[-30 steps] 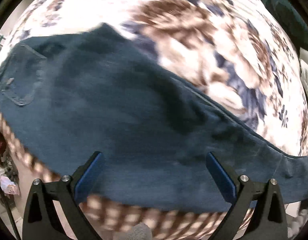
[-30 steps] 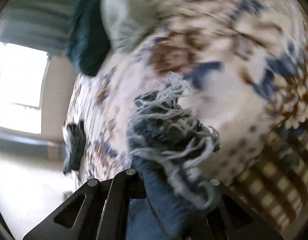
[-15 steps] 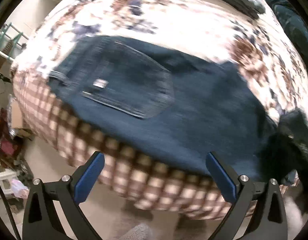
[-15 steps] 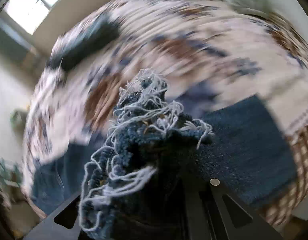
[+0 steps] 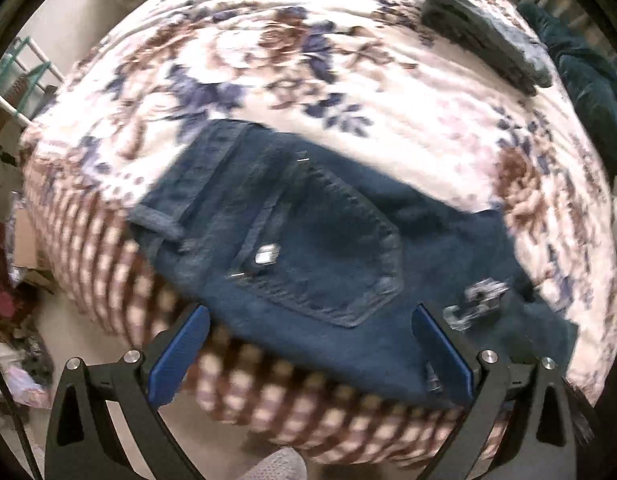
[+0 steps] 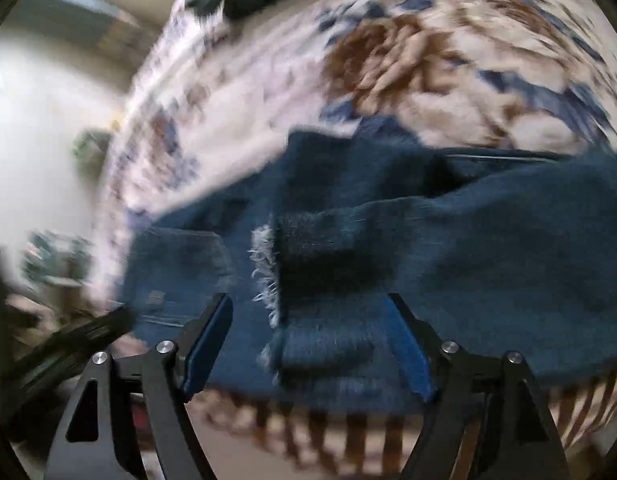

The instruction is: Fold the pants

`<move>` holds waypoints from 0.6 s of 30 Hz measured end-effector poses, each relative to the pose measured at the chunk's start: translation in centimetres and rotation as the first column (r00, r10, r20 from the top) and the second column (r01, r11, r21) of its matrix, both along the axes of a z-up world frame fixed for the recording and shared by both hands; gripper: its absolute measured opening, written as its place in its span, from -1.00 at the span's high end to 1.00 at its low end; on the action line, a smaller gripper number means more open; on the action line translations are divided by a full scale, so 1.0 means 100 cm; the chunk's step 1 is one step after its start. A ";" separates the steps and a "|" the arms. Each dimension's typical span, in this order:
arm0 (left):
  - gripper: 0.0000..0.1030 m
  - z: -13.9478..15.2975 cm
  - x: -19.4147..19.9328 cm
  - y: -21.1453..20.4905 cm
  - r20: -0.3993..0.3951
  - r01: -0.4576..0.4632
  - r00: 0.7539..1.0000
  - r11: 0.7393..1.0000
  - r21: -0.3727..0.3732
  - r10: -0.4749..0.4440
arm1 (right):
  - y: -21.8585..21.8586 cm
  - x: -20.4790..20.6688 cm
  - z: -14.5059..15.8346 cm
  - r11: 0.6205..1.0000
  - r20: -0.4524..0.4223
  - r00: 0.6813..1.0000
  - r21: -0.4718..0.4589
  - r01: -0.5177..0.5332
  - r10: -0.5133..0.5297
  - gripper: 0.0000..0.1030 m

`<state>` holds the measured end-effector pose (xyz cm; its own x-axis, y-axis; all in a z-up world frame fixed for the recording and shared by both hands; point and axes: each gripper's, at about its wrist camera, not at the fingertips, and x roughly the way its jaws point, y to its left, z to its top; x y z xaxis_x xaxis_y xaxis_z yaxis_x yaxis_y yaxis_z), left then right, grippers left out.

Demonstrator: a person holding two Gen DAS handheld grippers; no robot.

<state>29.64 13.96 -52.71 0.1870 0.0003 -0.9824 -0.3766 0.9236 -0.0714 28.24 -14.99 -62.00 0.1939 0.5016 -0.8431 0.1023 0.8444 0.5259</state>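
Dark jeans [image 5: 320, 248] folded near bed edge [image 5: 268, 408], frayed hem [image 6: 268, 276] atop. Right gripper [image 6: 308, 344] just spread, empty; left gripper [image 5: 308, 344] spread. Risk: hem slipping floorward, undoing fold.

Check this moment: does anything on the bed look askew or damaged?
Yes. The jeans lie near the bed's edge; their frayed hem sits crooked over the seat, loose white threads showing, leaving the fold uneven. The fraying may be styling.
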 end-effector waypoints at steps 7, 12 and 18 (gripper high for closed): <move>-0.99 -0.040 0.035 -0.082 -0.079 0.124 0.988 0.982 -0.143 -0.136 | -0.130 -0.026 0.006 0.964 -0.096 0.970 -0.170 0.203 -0.222 -0.54; -0.41 -0.089 0.050 -0.123 -0.194 0.248 0.950 0.969 -0.008 -0.245 | -0.190 -0.026 -0.035 0.946 -0.179 0.945 -0.225 0.233 -0.276 -0.54; -0.45 -0.085 0.043 -0.107 -0.249 0.205 0.948 0.979 0.008 -0.196 | -0.201 -0.011 -0.067 0.950 -0.261 0.939 -0.273 0.152 -0.225 -0.32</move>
